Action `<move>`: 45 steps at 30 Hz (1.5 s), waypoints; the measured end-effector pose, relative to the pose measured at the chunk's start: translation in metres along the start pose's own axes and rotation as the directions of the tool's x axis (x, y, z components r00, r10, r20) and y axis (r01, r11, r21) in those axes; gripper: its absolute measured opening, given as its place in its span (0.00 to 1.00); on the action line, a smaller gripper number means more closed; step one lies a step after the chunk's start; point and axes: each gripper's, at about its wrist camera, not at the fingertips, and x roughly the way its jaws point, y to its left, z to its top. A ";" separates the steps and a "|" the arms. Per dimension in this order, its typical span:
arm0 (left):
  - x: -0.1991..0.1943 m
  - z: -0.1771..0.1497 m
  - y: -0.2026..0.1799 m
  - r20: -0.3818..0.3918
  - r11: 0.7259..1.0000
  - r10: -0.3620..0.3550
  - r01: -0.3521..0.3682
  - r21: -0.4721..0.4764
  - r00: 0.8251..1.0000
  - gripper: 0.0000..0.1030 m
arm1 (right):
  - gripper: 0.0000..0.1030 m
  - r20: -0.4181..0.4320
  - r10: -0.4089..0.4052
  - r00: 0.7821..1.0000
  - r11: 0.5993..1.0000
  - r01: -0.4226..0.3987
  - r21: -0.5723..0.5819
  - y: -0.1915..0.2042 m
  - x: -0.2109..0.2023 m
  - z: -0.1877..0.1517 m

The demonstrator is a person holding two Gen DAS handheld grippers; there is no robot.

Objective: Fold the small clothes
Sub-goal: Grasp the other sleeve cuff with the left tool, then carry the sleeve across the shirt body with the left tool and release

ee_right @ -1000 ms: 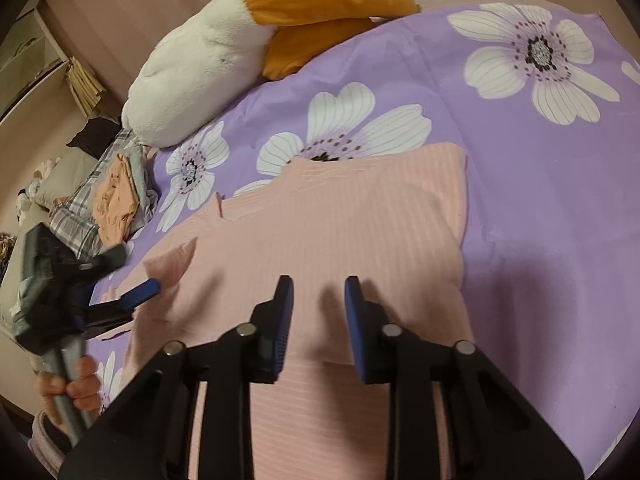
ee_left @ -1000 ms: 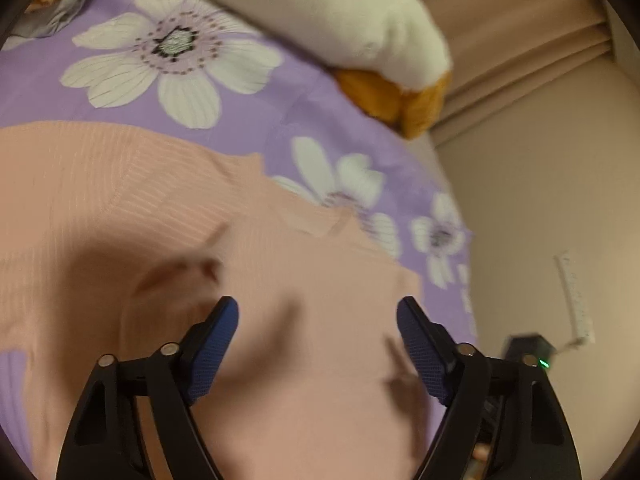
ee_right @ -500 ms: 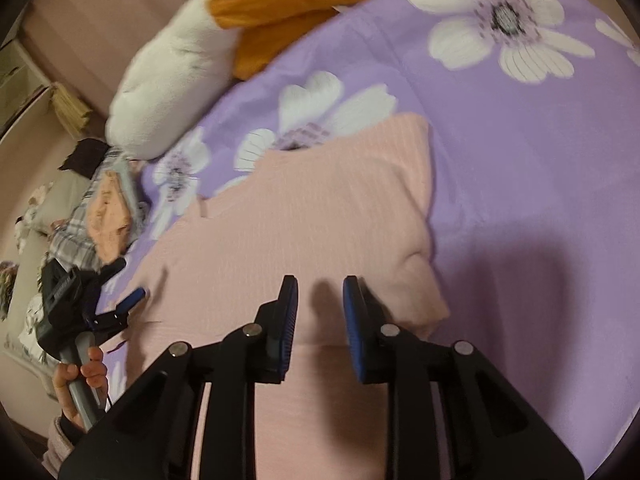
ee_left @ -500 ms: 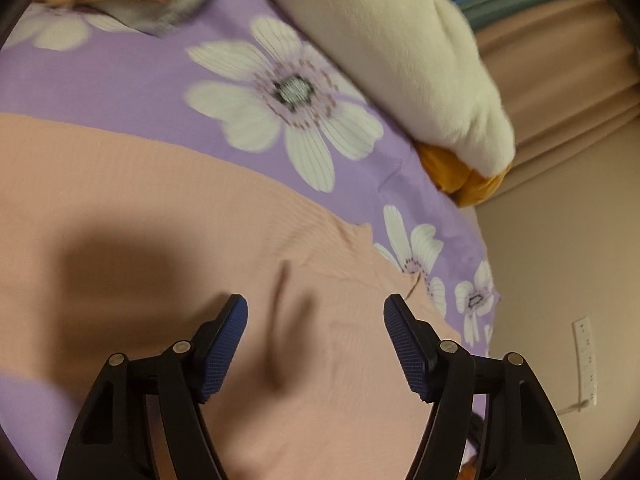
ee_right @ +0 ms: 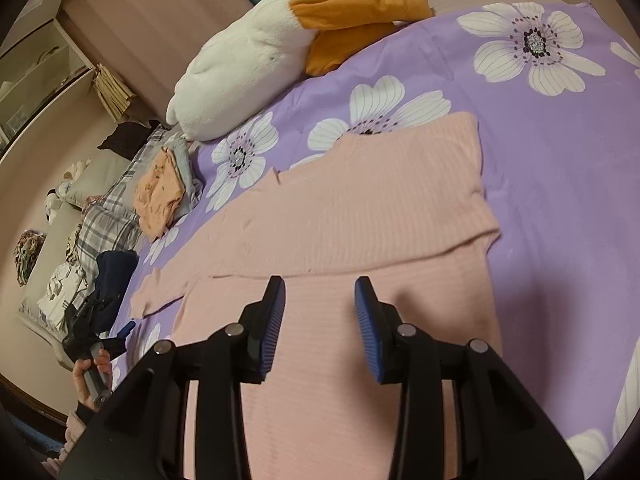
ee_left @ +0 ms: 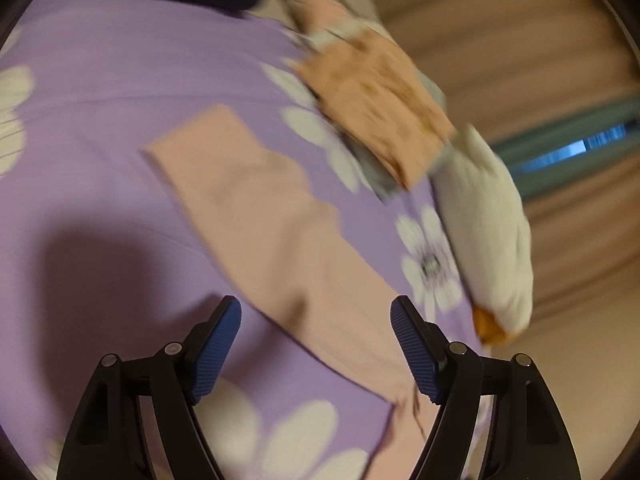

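- Bedspread (ee_right: pixel 560 168), purple with white flowers, lies under everything.
- Pink ribbed sweater (ee_right: pixel 360 216) lies flat on the bedspread, one sleeve (ee_left: pixel 248 200) stretched out sideways.
- Plush goose (ee_right: pixel 256 56) rests beyond the sweater.
- Right gripper (ee_right: pixel 320 324) hovers over the sweater's body, jaws apart, empty.
- Left gripper (ee_left: pixel 316 352) gapes wide above the sleeve, gripping nothing.

Dim, warm light — left view motion-blurred, right sharp.

I am finding no legible text, brand, number or sign in either view. I am seeing dark print on a white folded garment (ee_right: pixel 60 296) left of the pink sweater (ee_right: pixel 360 216), too small to read.
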 end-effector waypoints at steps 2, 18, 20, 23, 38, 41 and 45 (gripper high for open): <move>0.004 0.009 0.022 0.003 0.996 -0.034 0.034 -0.079 0.999 0.74 | 0.36 -0.007 0.001 1.000 1.000 -0.001 0.002 0.004 0.001 -0.004; 0.032 0.053 0.019 0.086 0.993 -0.043 0.053 -0.110 0.995 0.74 | 0.36 -0.047 -0.016 0.999 0.998 0.013 -0.059 0.033 0.018 -0.013; 0.031 0.053 0.016 0.094 0.996 -0.012 0.020 -0.090 0.996 0.65 | 0.36 -0.056 -0.018 0.998 0.998 0.015 -0.059 0.033 0.022 -0.014; 0.030 0.053 0.014 0.091 0.996 0.057 -0.051 -0.067 0.994 0.28 | 0.36 -0.061 -0.021 0.998 0.999 0.018 -0.051 0.031 0.024 -0.017; -0.001 0.015 -0.145 0.124 0.929 0.001 -0.047 0.368 0.992 0.02 | 0.39 -0.023 -0.023 0.999 1.000 0.023 -0.012 0.012 -0.003 -0.028; 0.007 -0.010 -0.189 0.109 0.885 -0.005 -0.046 0.463 0.994 0.02 | 0.39 -0.006 -0.020 1.000 1.000 0.020 -0.014 0.007 -0.012 -0.029; 0.029 -0.060 -0.242 0.044 0.823 -0.016 -0.012 0.569 0.999 0.02 | 0.39 0.022 -0.023 1.000 1.000 0.023 -0.010 -0.004 -0.028 -0.031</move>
